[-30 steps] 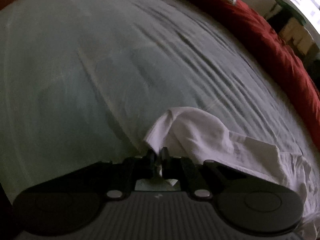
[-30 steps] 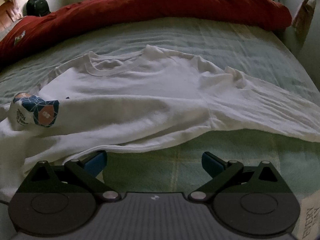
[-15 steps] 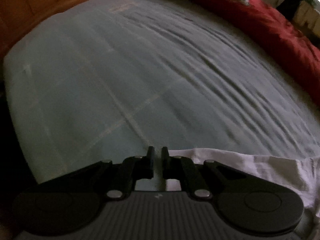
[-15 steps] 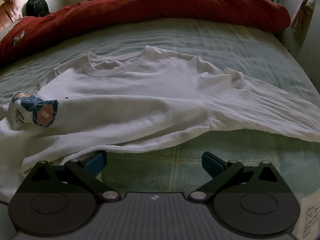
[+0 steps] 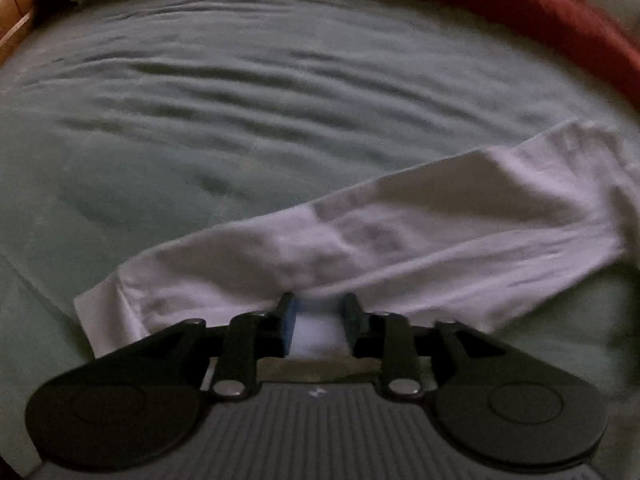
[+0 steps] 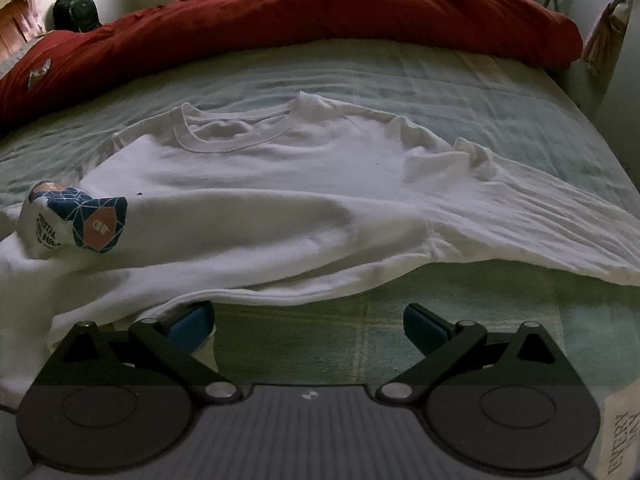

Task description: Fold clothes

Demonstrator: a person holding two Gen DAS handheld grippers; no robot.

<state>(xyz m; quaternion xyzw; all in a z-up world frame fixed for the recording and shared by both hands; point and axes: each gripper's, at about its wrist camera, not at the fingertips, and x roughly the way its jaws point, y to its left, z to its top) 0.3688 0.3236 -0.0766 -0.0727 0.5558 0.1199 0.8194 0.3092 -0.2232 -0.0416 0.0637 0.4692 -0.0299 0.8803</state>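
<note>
A white long-sleeved shirt point(image 6: 280, 184) lies spread on the bed, collar away from me. One part of it, with a blue and orange print point(image 6: 92, 224), is turned over at the left. My right gripper point(image 6: 308, 322) hovers wide open at the shirt's near hem, its left finger point(image 6: 192, 320) against the cloth edge and nothing between the jaws. In the left wrist view a white sleeve point(image 5: 400, 232) lies stretched across the sheet. My left gripper point(image 5: 319, 318) stands over the sleeve's near edge, jaws parted a little, with white cloth showing in the gap.
A pale green checked sheet point(image 6: 500, 92) covers the bed. A red duvet point(image 6: 320, 12) is piled along its far side, also visible as red duvet point(image 5: 560, 12). A dark round object point(image 6: 76, 12) sits at the back left. Wooden bed frame point(image 5: 12, 20) borders the left.
My left gripper was shut on the sleeve and swung round; its jaws have now parted and the sleeve lies stretched flat. The right gripper and shirt body have barely moved.
</note>
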